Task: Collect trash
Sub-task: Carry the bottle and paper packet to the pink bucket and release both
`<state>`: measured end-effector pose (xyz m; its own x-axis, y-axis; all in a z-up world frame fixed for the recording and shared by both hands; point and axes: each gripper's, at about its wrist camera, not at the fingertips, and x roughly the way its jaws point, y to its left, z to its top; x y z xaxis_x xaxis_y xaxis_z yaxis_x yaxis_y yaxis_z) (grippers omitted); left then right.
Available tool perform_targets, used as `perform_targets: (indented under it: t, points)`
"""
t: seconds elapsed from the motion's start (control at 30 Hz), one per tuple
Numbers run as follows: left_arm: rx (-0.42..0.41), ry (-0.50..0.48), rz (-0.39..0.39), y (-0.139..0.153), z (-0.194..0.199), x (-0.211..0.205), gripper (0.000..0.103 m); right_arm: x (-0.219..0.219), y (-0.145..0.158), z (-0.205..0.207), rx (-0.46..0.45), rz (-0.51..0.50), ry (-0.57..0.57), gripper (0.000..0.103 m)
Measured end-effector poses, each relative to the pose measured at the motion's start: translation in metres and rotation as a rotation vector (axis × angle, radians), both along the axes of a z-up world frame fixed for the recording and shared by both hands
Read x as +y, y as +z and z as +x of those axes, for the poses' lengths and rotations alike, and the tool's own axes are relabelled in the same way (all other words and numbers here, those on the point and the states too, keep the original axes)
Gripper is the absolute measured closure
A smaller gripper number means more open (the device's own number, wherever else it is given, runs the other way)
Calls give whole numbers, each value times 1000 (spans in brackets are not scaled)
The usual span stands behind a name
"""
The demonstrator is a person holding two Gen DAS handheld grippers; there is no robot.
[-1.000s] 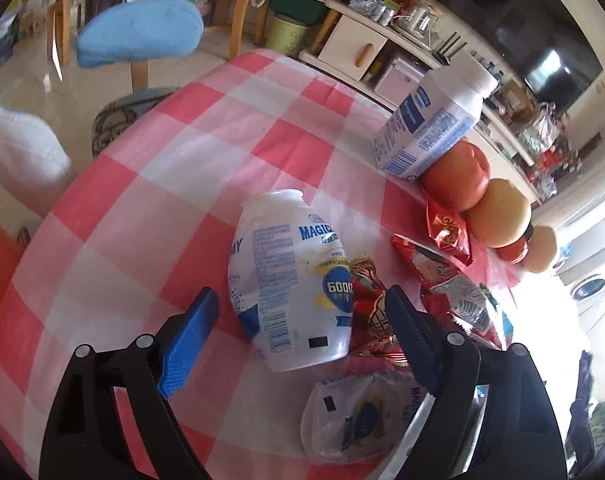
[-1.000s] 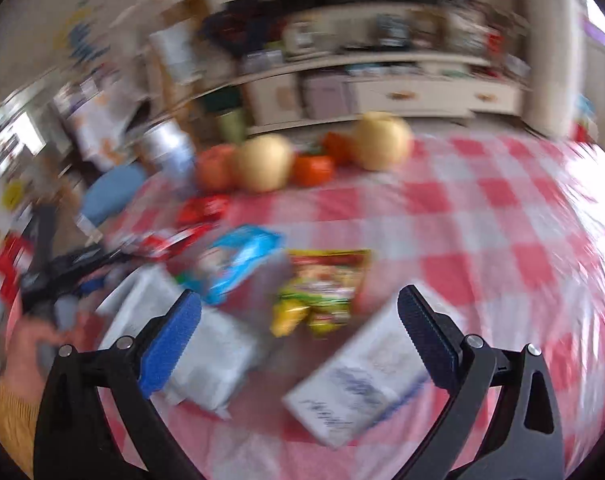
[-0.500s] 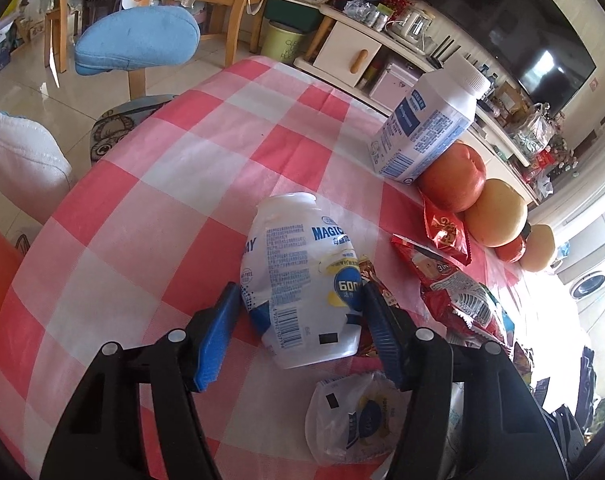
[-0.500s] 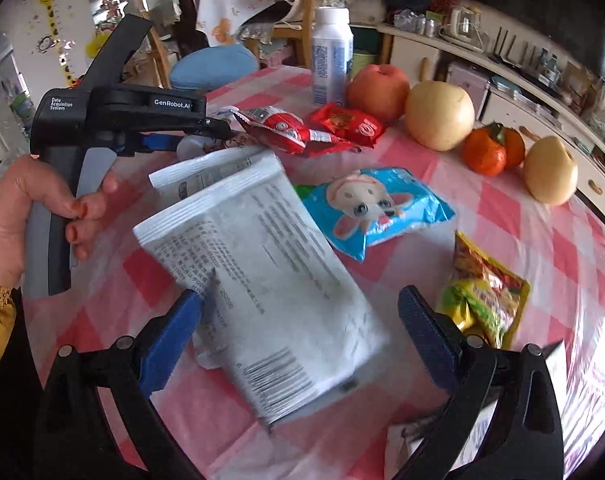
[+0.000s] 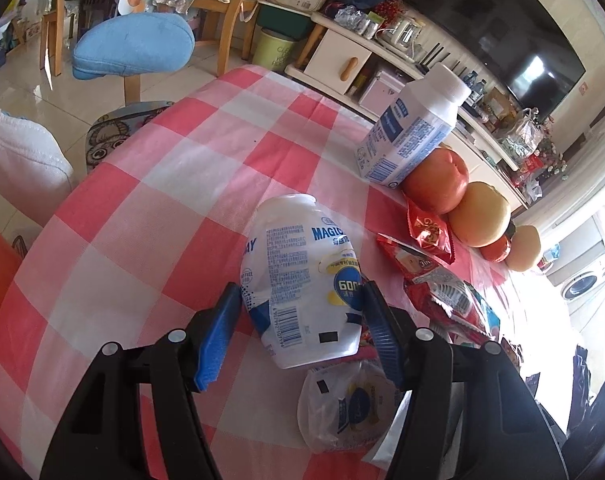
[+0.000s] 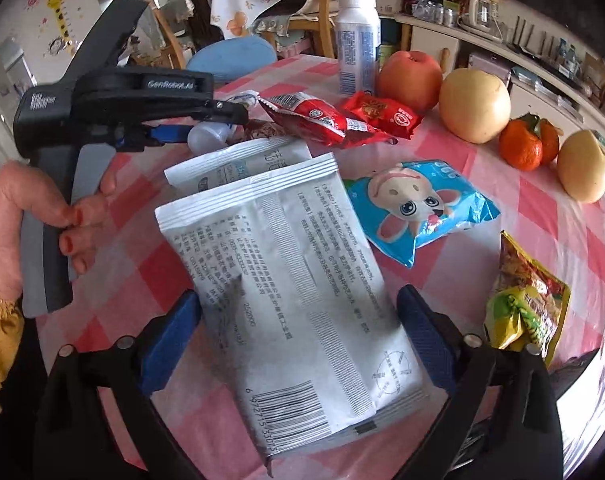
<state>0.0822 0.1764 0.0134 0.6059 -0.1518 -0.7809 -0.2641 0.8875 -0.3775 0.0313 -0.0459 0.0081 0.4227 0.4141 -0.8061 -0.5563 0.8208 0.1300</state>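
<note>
A squashed white bottle with blue print (image 5: 302,276) lies on the red and white checked tablecloth (image 5: 174,200). My left gripper (image 5: 300,312) is shut on the bottle, its blue pads pressing both sides near the base. It also shows in the right wrist view (image 6: 170,134), held by a hand. My right gripper (image 6: 298,320) is open, straddling a large silver foil pouch (image 6: 286,280) that lies flat on the table. A second silver pouch (image 6: 238,162) lies under it.
A standing white milk bottle (image 5: 410,136), apples and pears (image 5: 478,214), tangerines (image 6: 522,148), red snack wrappers (image 6: 314,118), a blue cartoon packet (image 6: 418,204), a yellow-green packet (image 6: 526,304) and a clear wrapper (image 5: 346,408) crowd the table. A blue stool (image 5: 134,46) stands beyond its edge.
My left gripper has closed from wide open onto the white bottle. My right gripper has swung left and moved over the silver pouch, staying open.
</note>
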Motion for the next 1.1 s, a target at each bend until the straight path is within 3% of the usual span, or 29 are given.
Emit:
perform_targets:
  t: [0.23,0.4,0.73,1.1]
  points:
    - [-18,5,-24,5,-13,7,40,-11,7,1,36,48,-58,22]
    - [-47,2,-3,14,-29,9,40,-14,18,-7,-2,47,-100,26]
    - [-89,-15,34,26,-66,16,40,-30,43,-21,-46,131,-212,28]
    - [-149,27,87,45,-105,43,40,-11,59,-45,-1,275,-250,28]
